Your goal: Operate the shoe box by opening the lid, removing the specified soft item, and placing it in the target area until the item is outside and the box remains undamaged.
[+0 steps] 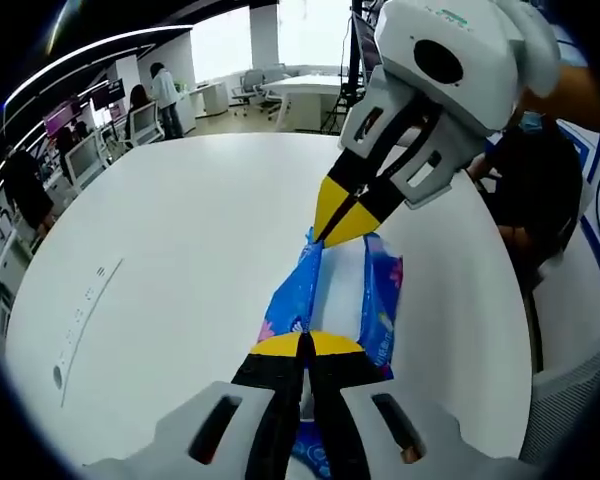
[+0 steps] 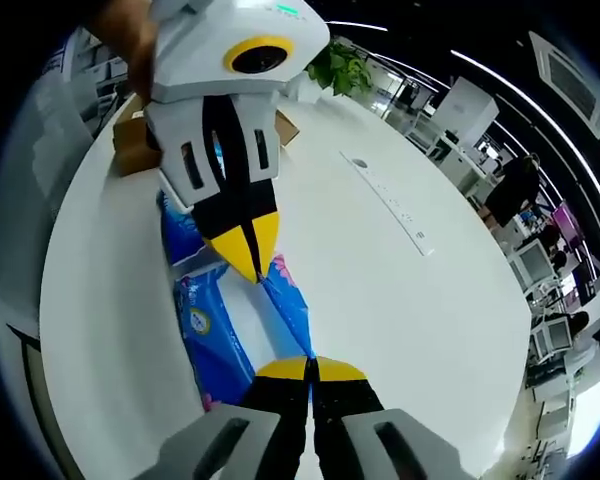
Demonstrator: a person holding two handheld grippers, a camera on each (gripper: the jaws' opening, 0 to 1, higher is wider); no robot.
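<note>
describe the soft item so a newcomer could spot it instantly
Start at the round white table. Between the two hand-held grippers, left and right, lies a blue plastic tissue pack. Its blue wrap, white centre and pink flower prints set it apart from the brown cardboard box behind it.

Right tongs (image 2: 310, 368) closed on near end of blue tissue pack (image 2: 220, 325), lying on white worktop (image 2: 400, 300). Left tongs (image 2: 248, 255) pinched on far end. Cardboard box (image 2: 135, 145) beyond, behind left tongs.
</note>
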